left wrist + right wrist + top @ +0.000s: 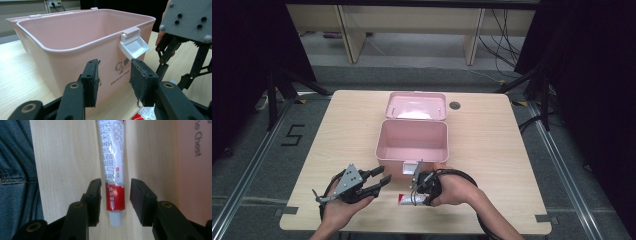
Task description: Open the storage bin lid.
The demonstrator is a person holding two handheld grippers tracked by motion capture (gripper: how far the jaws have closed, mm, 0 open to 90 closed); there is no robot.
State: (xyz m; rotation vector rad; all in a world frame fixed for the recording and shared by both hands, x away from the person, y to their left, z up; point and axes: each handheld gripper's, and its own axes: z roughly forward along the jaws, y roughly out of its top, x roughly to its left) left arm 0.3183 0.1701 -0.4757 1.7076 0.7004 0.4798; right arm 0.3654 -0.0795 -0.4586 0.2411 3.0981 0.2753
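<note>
Lying between right tongs (114,195): tube (113,167).

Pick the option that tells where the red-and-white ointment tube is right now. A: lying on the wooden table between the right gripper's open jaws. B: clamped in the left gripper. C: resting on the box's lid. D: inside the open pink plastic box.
A: the red-and-white ointment tube lies flat on the wooden table, the right gripper straddling it with gaps at both pads.

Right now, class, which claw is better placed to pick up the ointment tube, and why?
The right claw: its open jaws already straddle the ointment tube lying on the table. The left claw is open too, but faces the pink medicine chest.
</note>
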